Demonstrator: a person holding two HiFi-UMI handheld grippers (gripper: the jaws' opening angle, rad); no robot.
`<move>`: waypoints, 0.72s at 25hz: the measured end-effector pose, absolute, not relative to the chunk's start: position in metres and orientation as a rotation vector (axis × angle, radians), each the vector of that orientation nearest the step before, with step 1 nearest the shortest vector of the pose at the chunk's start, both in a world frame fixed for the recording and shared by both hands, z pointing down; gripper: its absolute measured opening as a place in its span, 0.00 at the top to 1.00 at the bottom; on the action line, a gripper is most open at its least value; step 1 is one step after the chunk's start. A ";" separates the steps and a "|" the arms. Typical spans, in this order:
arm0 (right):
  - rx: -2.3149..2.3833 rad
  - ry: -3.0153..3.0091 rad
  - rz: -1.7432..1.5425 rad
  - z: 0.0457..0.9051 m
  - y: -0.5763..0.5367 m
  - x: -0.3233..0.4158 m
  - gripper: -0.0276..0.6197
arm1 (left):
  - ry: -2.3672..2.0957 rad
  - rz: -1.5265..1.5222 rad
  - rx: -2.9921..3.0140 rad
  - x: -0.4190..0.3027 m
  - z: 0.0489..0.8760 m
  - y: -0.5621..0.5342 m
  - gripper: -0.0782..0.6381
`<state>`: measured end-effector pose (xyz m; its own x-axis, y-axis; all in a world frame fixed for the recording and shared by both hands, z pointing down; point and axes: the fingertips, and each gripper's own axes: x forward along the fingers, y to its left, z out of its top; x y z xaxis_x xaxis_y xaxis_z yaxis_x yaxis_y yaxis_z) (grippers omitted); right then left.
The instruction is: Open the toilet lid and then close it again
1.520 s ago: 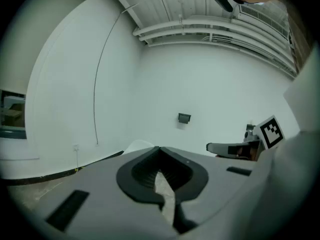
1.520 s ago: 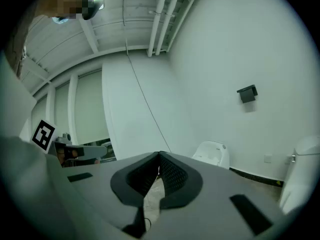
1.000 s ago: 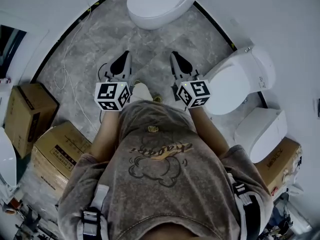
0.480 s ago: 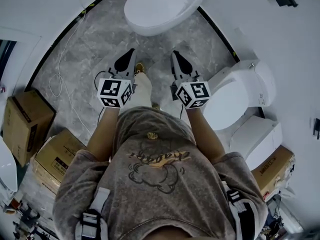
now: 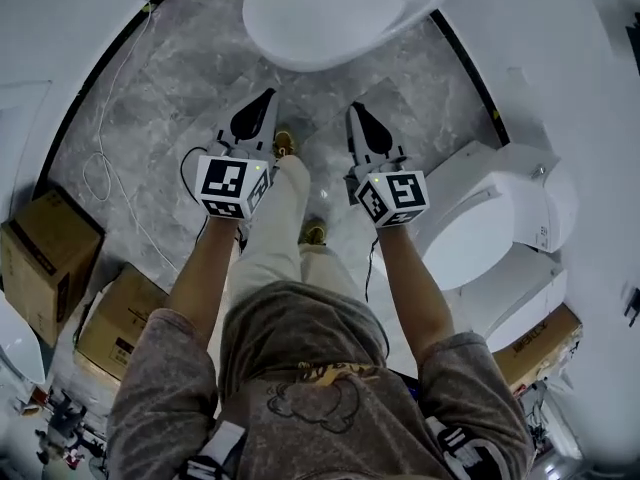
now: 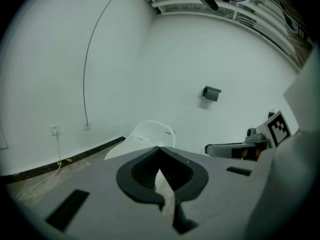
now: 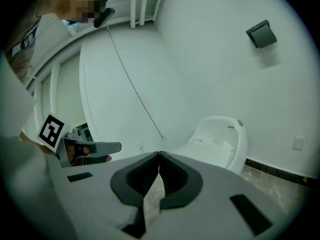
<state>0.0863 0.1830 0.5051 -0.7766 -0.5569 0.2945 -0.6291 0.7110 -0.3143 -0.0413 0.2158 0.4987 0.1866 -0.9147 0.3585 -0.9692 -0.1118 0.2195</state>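
Observation:
A white toilet (image 5: 330, 13) with its lid down stands at the top of the head view, against the wall. It also shows ahead in the left gripper view as the toilet (image 6: 148, 136) and in the right gripper view as the toilet (image 7: 220, 140). My left gripper (image 5: 266, 98) and right gripper (image 5: 354, 110) are held side by side above the grey marble floor, both pointing at the toilet and a short way from its front rim. Both are shut with nothing between the jaws; the tips meet on the left gripper (image 6: 160, 148) and on the right gripper (image 7: 159, 154).
A second white toilet (image 5: 490, 223) stands at the right, with another white fixture (image 5: 520, 303) behind it. Cardboard boxes (image 5: 45, 258) sit at the left and one (image 5: 535, 343) at the right. A white cable (image 5: 105, 158) trails over the floor at the left. The person's leg and shoes (image 5: 285, 148) are between the grippers.
The person has stepped toward the toilet. Both grippers moved forward and down together, still shut. The toilet now looks larger and nearer at the top of the head view.

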 end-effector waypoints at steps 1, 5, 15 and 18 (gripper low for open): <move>0.951 -2.730 0.606 0.524 0.176 0.079 0.92 | -1.760 0.193 2.066 -0.046 0.519 0.207 0.88; 0.929 -2.698 0.637 0.604 0.152 0.053 0.92 | -1.725 0.229 2.049 -0.060 0.601 0.179 0.88; 0.923 -2.616 0.721 0.766 0.121 0.018 0.92 | -1.686 0.259 1.997 -0.078 0.767 0.145 0.88; 0.907 -2.603 0.729 0.792 0.116 0.006 0.92 | -1.679 0.263 1.990 -0.080 0.794 0.138 0.88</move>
